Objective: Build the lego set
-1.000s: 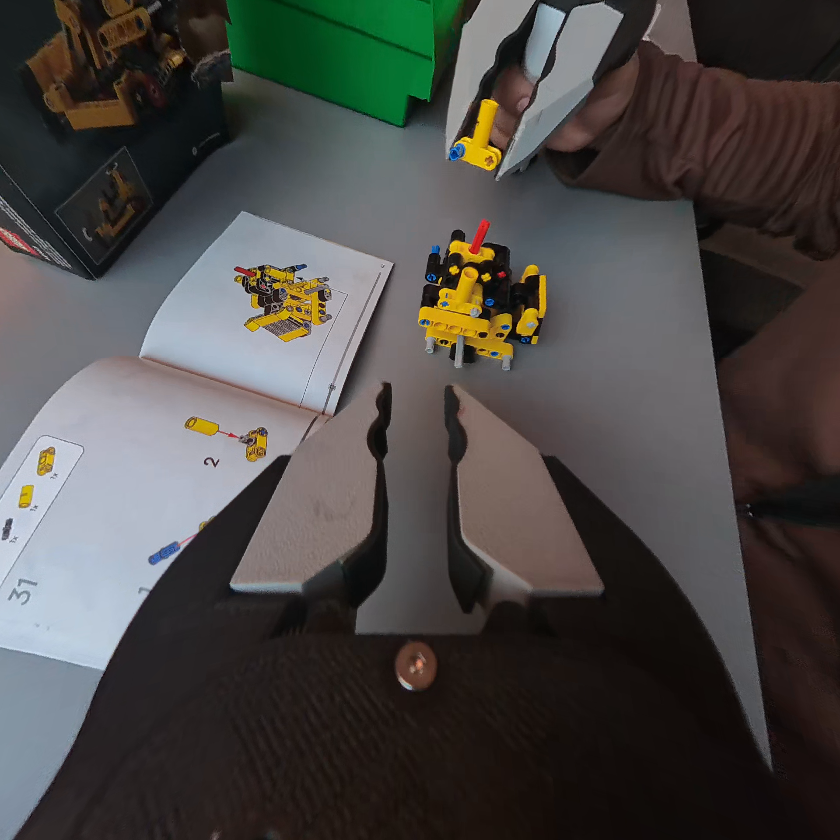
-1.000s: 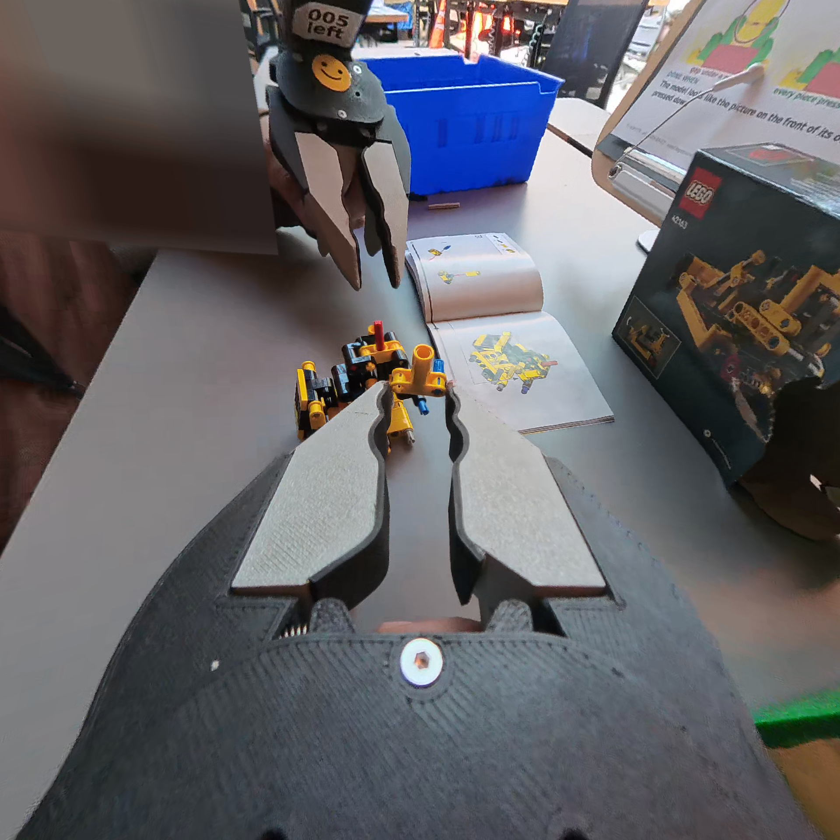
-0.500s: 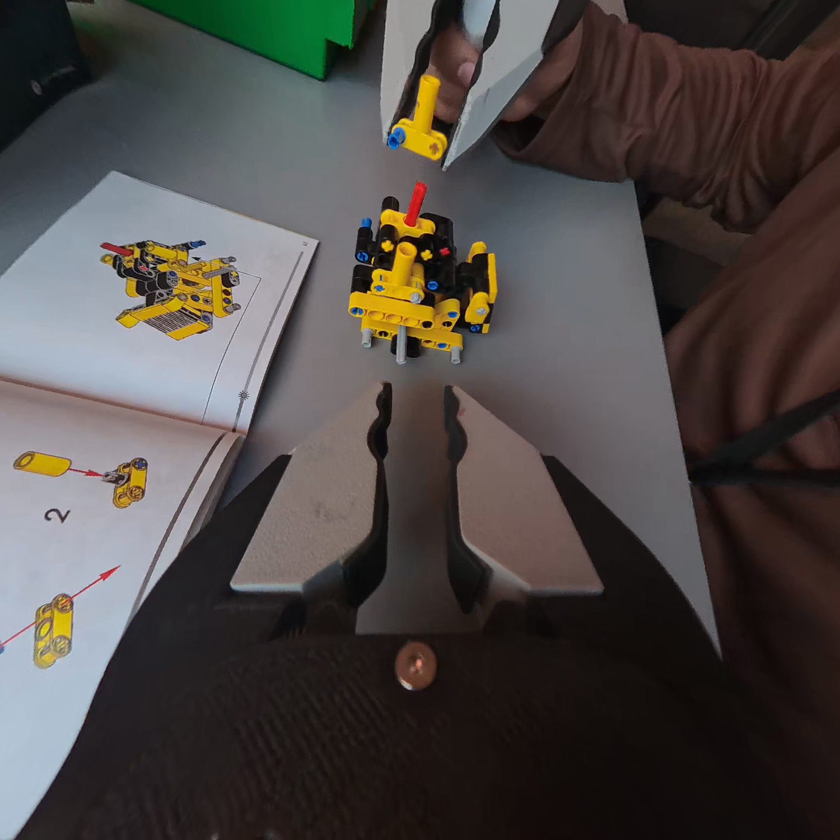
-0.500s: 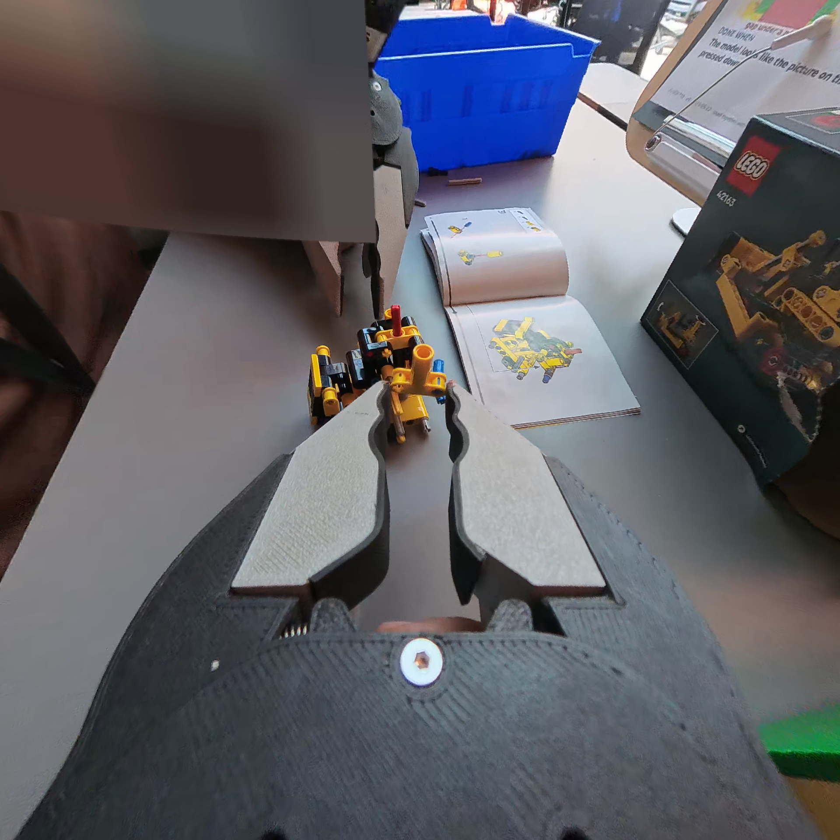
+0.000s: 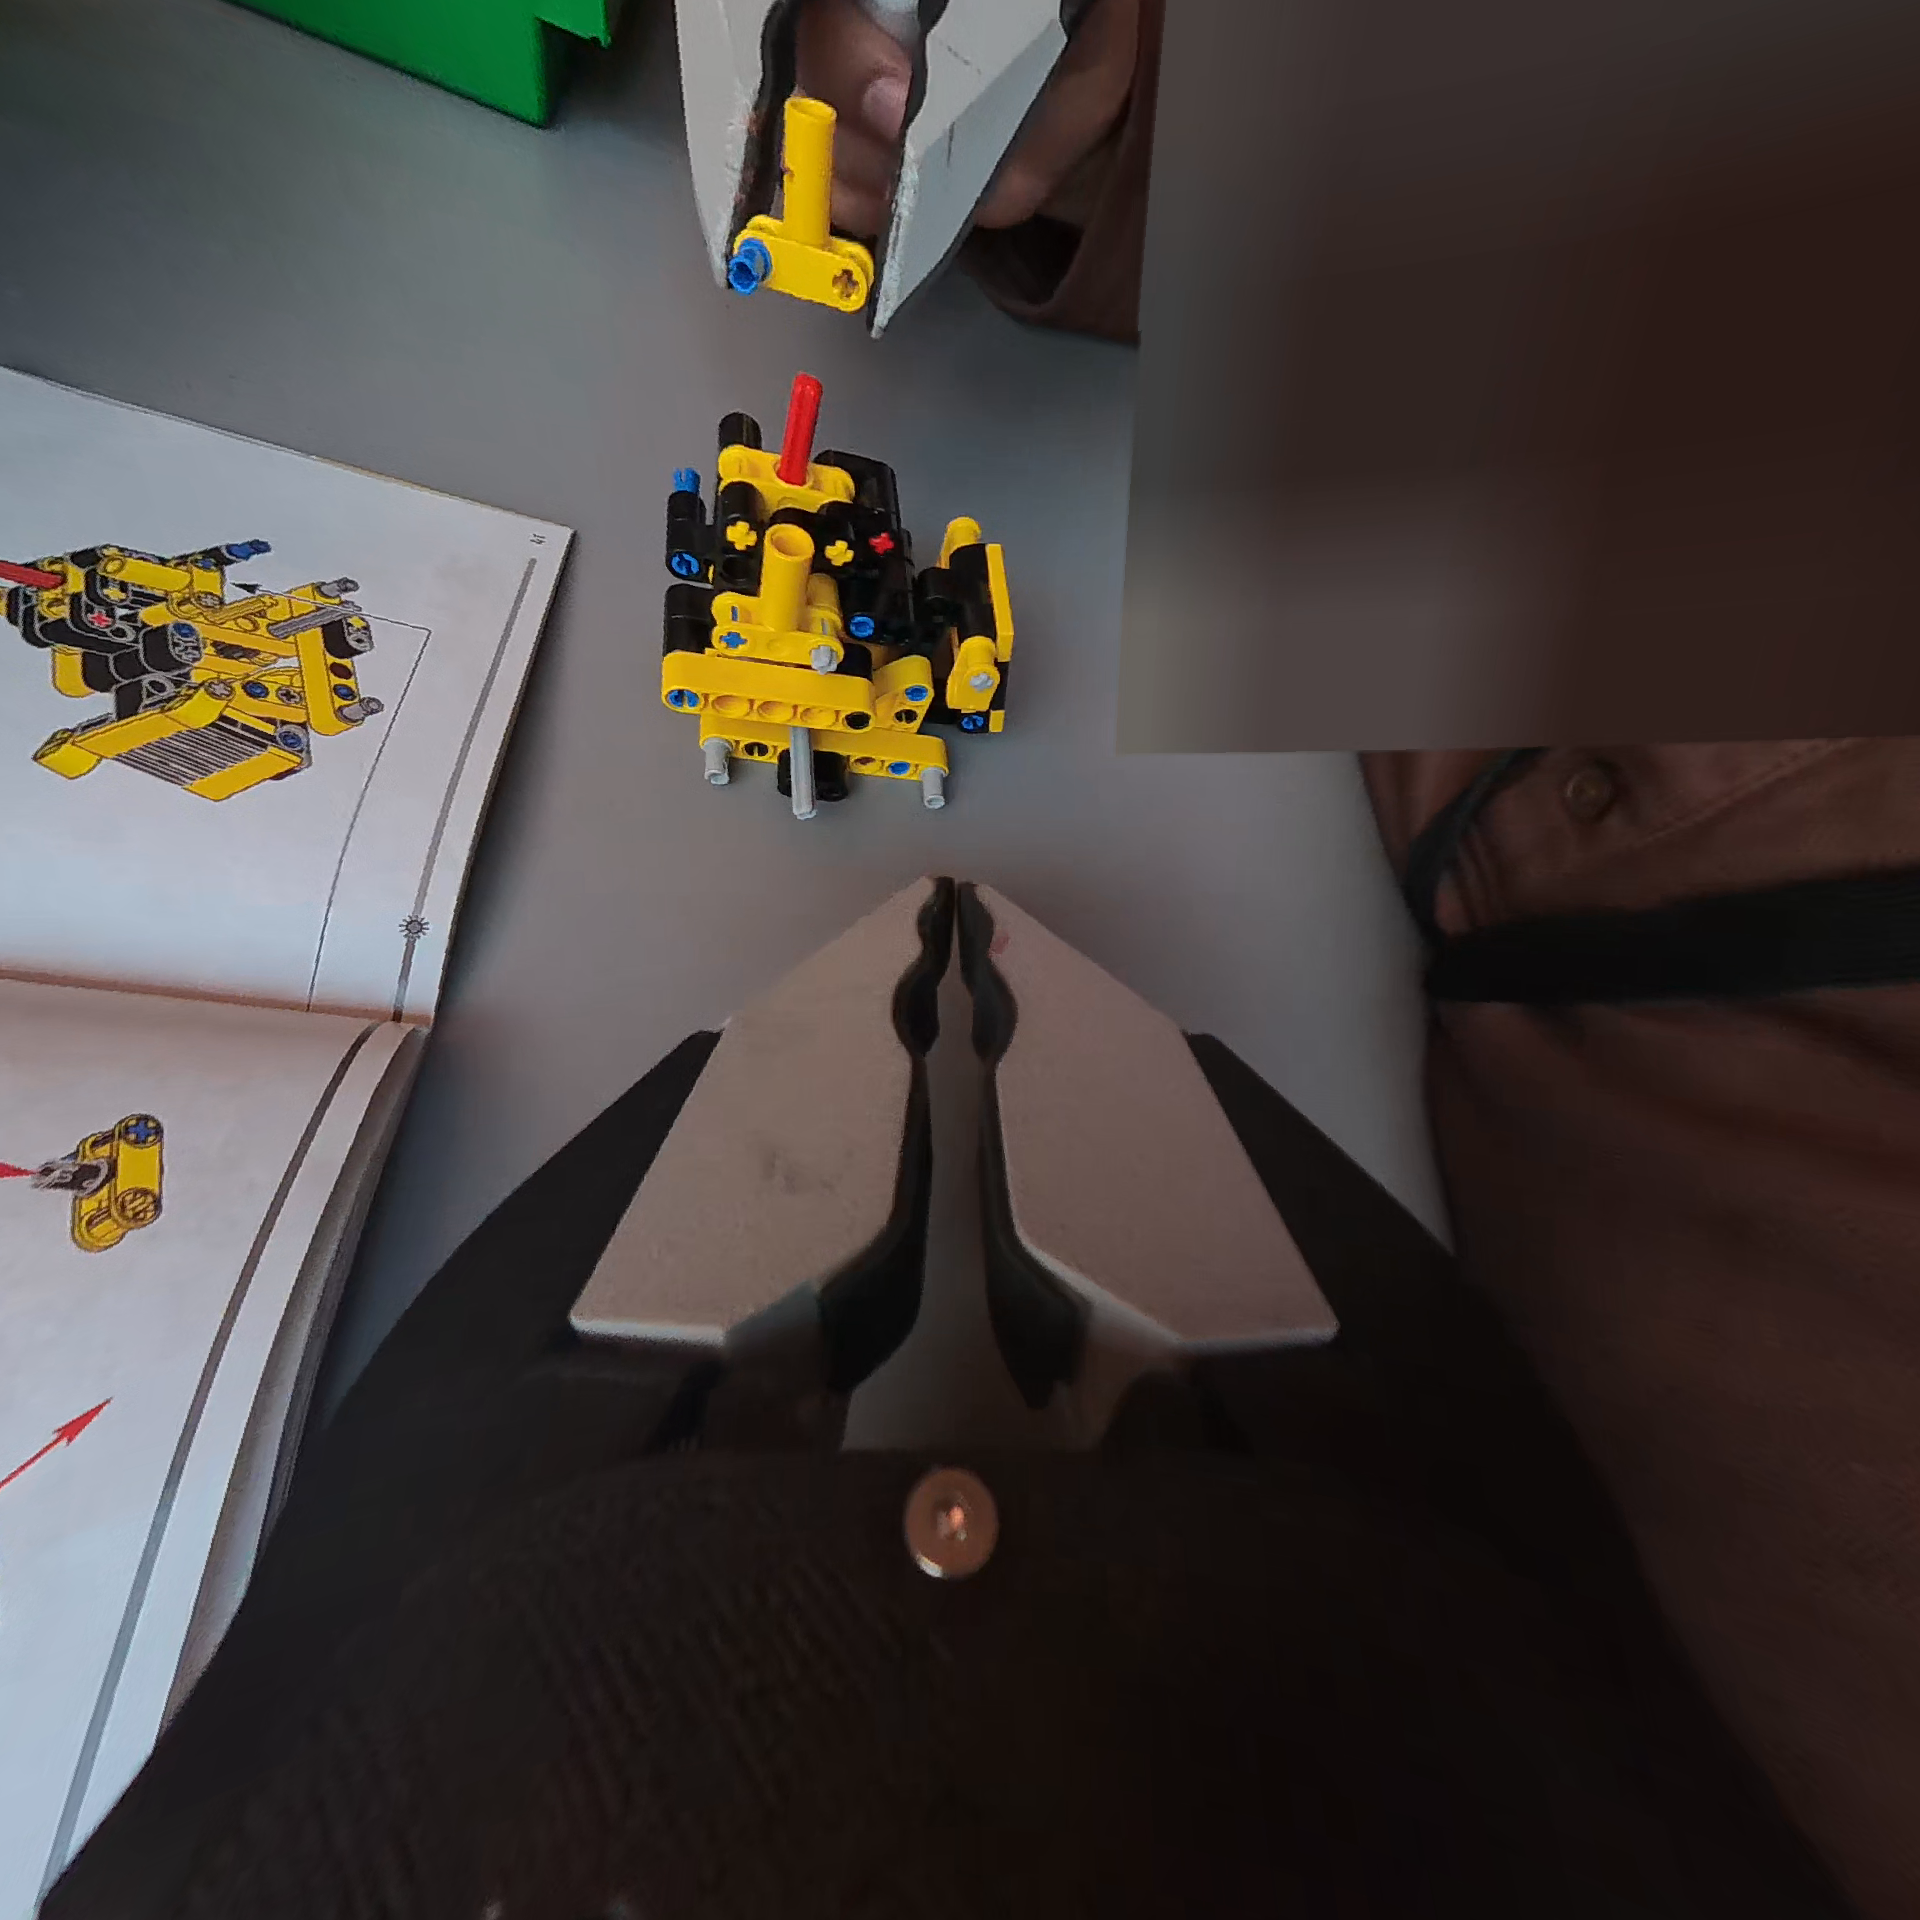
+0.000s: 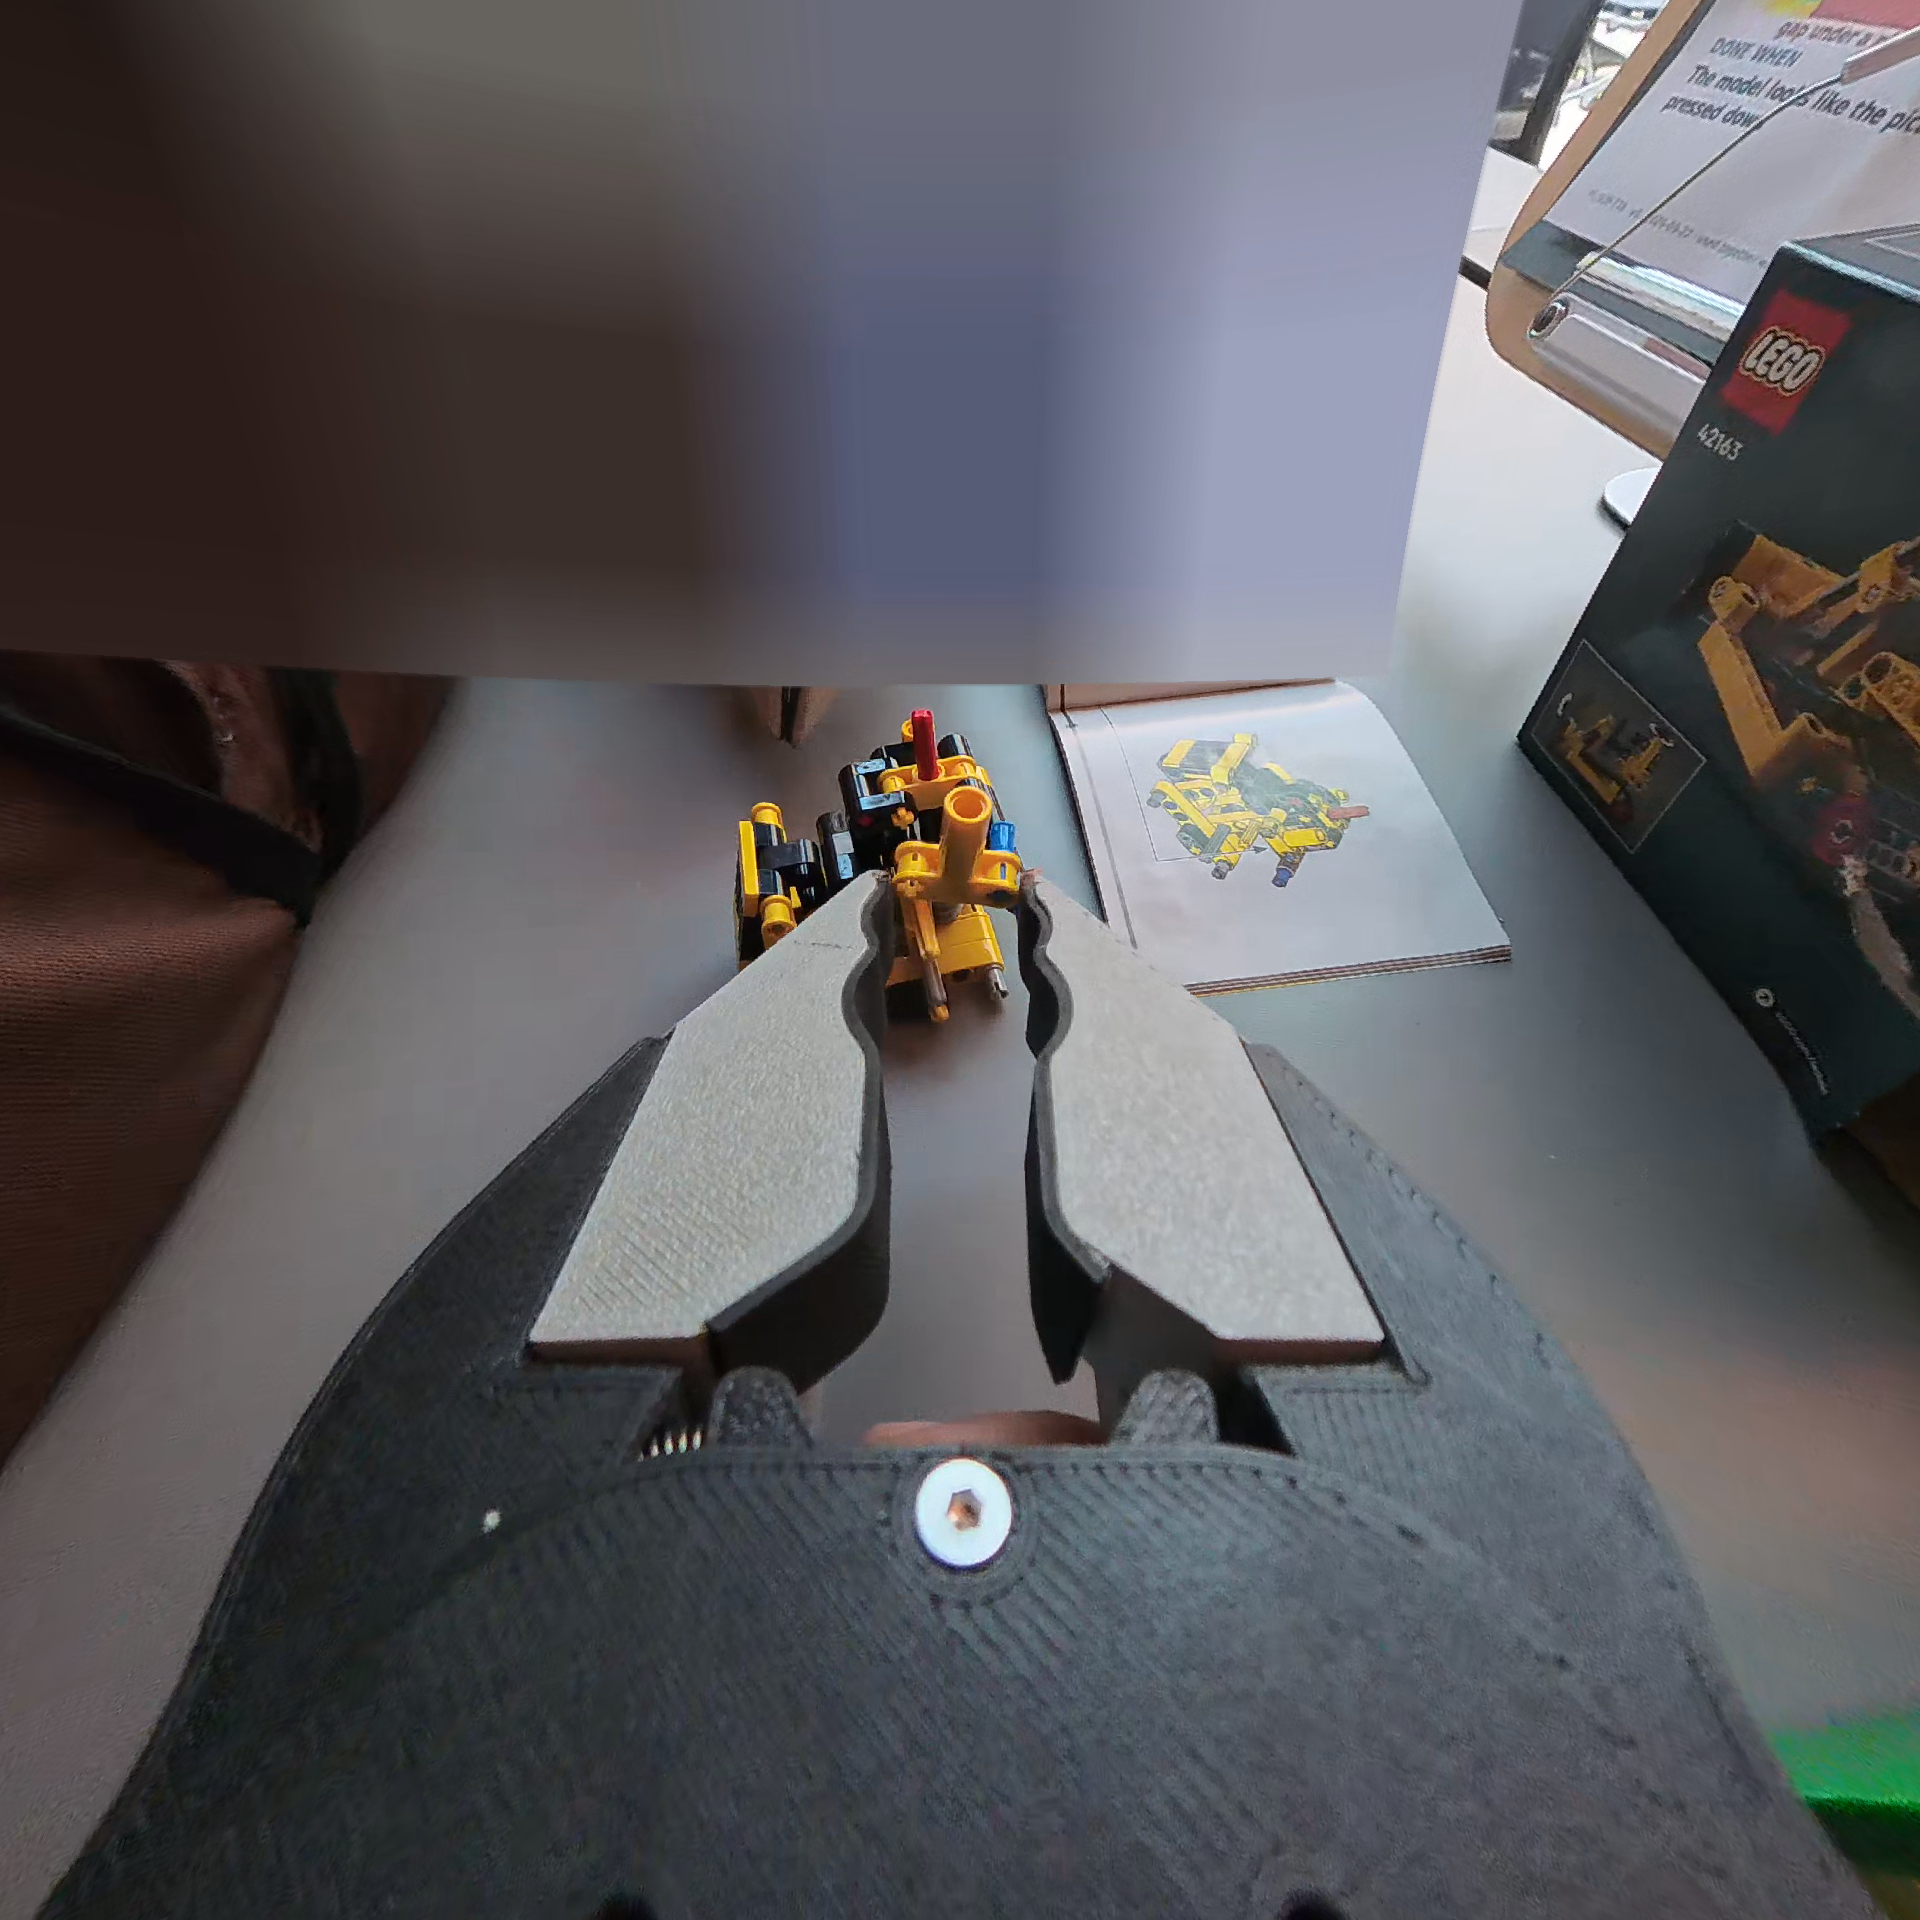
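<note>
A yellow and black lego model (image 5: 821, 613) with a red axle on top stands on the grey table (image 5: 436, 291); it also shows in the right wrist view (image 6: 842, 842). My right gripper (image 6: 951, 883) is shut on a small yellow T-shaped piece (image 6: 961, 847) with a blue pin and holds it above the table, just short of the model. In the left wrist view that gripper (image 5: 800, 281) and its piece (image 5: 805, 234) hang beyond the model. My left gripper (image 5: 948, 888) is shut and empty, close in front of the model.
An open instruction booklet (image 5: 208, 831) lies left of the model; it also shows in the right wrist view (image 6: 1278, 842). The dark lego box (image 6: 1766, 727) stands at the right, a green box (image 5: 447, 42) at the far left edge. A person's brown sleeve (image 5: 1662, 1143) borders the table's right side. One gripper's finger ends stand about 11 cm off the other's.
My left gripper has shut and moved closer to the model. My right gripper, still holding the yellow piece, has come nearer to the model.
</note>
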`<action>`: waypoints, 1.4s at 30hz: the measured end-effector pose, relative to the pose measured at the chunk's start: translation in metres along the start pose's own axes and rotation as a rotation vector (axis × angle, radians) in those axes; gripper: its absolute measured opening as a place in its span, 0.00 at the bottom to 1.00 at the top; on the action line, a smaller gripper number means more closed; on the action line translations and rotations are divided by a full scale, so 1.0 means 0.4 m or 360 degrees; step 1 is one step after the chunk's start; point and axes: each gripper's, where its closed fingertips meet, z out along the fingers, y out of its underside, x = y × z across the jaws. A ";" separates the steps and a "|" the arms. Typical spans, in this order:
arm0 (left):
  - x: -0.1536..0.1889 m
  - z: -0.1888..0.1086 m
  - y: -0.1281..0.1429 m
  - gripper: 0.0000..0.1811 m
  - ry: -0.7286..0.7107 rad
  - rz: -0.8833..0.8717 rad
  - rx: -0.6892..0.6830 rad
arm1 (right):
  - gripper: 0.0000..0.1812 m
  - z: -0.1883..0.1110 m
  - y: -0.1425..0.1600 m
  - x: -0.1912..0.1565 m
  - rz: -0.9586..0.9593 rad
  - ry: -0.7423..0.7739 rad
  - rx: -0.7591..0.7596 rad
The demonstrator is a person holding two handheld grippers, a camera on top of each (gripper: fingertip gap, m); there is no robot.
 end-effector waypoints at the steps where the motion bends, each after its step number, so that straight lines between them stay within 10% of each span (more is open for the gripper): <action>1: -0.001 -0.002 -0.003 0.00 0.0000 -0.0008 0.0014 | 0.11 0.000 -0.001 0.000 -0.0001 0.0001 0.0003; 42: -0.011 -0.005 -0.006 0.00 -0.0003 -0.0070 0.0032 | 0.11 0.002 0.003 -0.004 -0.0035 0.0014 -0.0017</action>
